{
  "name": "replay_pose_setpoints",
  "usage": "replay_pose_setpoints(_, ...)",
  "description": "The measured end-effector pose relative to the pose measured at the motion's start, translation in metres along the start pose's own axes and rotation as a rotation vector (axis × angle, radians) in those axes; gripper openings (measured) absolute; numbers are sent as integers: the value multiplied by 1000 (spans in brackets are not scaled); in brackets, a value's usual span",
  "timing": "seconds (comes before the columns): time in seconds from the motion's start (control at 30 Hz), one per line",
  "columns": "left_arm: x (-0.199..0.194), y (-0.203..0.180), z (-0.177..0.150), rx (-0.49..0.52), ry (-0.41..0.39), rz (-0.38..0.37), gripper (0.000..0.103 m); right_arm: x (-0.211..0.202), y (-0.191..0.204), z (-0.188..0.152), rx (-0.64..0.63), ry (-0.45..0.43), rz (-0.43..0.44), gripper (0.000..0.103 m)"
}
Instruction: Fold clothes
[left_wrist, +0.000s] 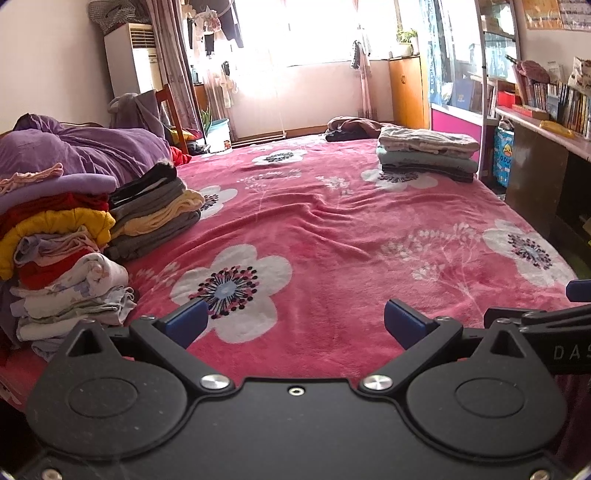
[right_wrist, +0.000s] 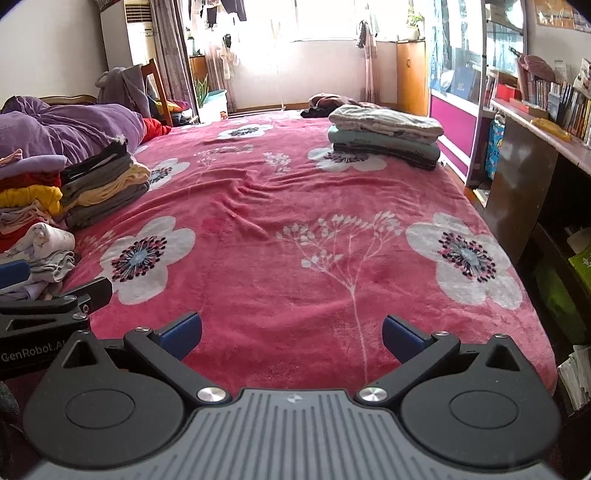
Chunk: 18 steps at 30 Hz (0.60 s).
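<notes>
Both grippers, left (left_wrist: 293, 323) and right (right_wrist: 291, 334), spread and empty above the pink floral fleece blanket (right_wrist: 295, 206) — folded stacks (left_wrist: 428, 155) beyond, unfolded dark heap (right_wrist: 328, 101) farthest — folding apparently unfinished.

Stacked along the left edge of the pink floral-blanketed bed (left_wrist: 332, 229): tall piles of folded mixed-colour clothes (left_wrist: 59, 236). Near the far right corner: a short stack of folded grey and mint garments (left_wrist: 428, 153).

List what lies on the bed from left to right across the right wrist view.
Colourful clothes stack → grey and yellow folded pile → bare pink floral blanket → folded pile at the far right.
</notes>
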<state>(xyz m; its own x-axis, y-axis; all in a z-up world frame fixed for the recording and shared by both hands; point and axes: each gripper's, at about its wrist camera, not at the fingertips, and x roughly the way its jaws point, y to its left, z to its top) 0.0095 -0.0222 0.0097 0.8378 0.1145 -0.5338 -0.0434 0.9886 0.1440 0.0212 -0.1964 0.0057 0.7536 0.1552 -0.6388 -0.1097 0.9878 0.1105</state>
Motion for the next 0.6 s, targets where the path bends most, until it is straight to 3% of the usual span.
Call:
replay_pose_setpoints(0.17, 15, -3, 1, -20, 33, -41, 102, 10, -8, -1, 8, 13, 12, 103)
replay_pose_setpoints(0.6, 34, -5, -6, -15, 70, -54, 102, 20, -7, -1, 10, -31, 91, 103)
